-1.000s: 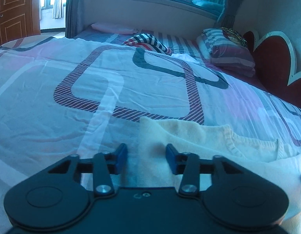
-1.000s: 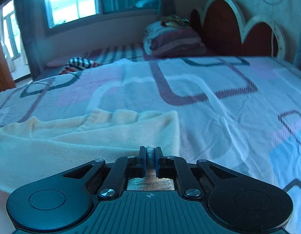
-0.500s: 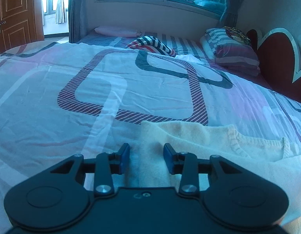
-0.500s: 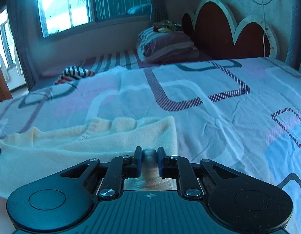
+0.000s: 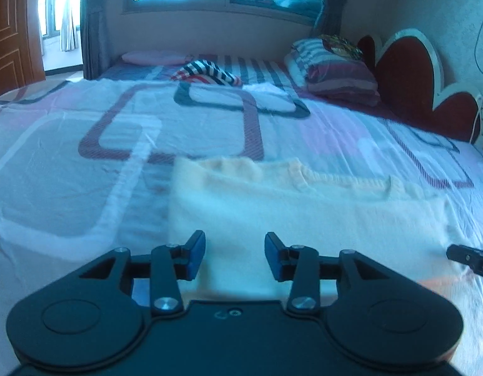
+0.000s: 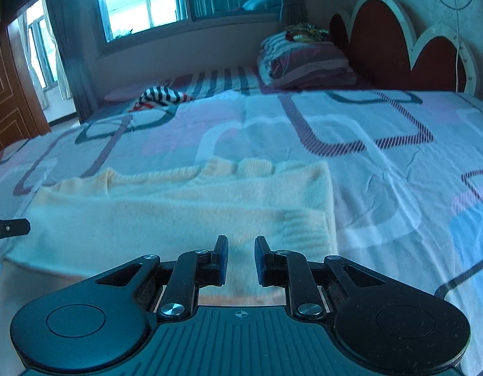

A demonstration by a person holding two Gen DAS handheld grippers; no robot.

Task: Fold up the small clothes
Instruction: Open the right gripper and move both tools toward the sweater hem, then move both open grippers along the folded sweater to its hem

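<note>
A cream knitted garment point(image 5: 304, 213) lies folded flat on the patterned bedsheet point(image 5: 85, 188), its ribbed neckline toward the far side. My left gripper point(image 5: 235, 250) hovers over the garment's near left part; its jaws are opening and nothing is between them. In the right wrist view, my right gripper point(image 6: 240, 257) stands open just above the near right part of the garment point(image 6: 179, 213), its pads clear of the cloth. Each view shows the tip of the other gripper at the garment's side: the right gripper point(image 5: 470, 257) and the left gripper point(image 6: 9, 228).
A striped garment point(image 5: 207, 73) lies bunched at the far side of the bed. Stacked pillows point(image 5: 335, 69) rest against a red scalloped headboard point(image 5: 423, 94). A wooden door point(image 6: 9, 100) and a window point(image 6: 141, 0) are beyond the bed.
The right gripper has let go of the garment's edge and its jaws now stand apart. Both grippers have drawn back and up, so more of the garment shows.
</note>
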